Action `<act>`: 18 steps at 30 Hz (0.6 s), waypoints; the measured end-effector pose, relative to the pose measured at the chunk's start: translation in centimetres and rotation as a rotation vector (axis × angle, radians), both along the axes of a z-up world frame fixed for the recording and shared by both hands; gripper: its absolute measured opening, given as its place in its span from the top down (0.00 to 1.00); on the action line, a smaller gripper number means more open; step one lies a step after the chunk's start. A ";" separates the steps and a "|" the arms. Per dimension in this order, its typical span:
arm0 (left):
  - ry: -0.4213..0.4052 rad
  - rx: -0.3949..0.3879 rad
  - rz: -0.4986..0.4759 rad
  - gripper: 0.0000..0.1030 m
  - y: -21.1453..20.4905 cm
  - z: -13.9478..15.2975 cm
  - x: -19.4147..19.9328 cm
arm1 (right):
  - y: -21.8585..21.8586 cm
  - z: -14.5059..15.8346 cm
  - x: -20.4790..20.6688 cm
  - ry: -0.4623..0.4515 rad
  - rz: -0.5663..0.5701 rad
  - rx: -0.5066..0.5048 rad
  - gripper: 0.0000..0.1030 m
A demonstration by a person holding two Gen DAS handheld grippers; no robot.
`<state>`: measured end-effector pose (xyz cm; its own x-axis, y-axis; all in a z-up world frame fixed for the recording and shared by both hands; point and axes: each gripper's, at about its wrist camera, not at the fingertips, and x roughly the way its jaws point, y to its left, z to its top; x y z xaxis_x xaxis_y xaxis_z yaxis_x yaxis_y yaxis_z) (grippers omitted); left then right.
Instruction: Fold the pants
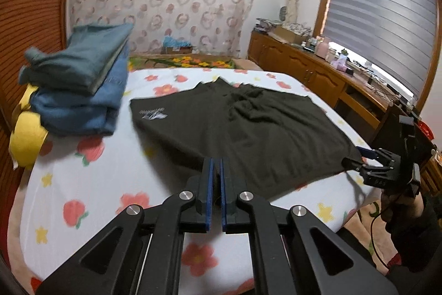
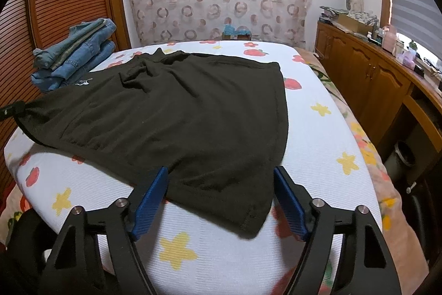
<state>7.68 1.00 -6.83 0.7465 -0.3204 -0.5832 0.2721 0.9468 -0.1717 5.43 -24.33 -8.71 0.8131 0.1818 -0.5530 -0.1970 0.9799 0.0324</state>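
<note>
While the dark olive knit pants (image 2: 176, 107) lie spread, unfolded, on the floral bedsheet (image 2: 317, 129), my left claw (image 1: 216, 165) pinches their hem; my right claw (image 2: 221, 179) gapes around a corner.

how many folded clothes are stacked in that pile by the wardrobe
3 visible: a grey-green piece on top, blue jeans beneath, something yellow at the bottom. More may be hidden inside the pile.
</note>
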 end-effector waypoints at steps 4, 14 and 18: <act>-0.013 -0.006 -0.056 0.96 -2.0 0.9 1.3 | 0.2 0.4 0.2 -0.001 -0.003 -0.010 0.41; -0.033 -0.005 -0.195 0.96 -8.6 3.3 3.9 | -1.2 1.2 -0.2 -0.027 -0.004 0.006 0.48; -0.034 -0.008 -0.249 0.96 -11.0 4.1 4.2 | -1.6 1.1 -0.4 -0.034 -0.003 0.013 0.50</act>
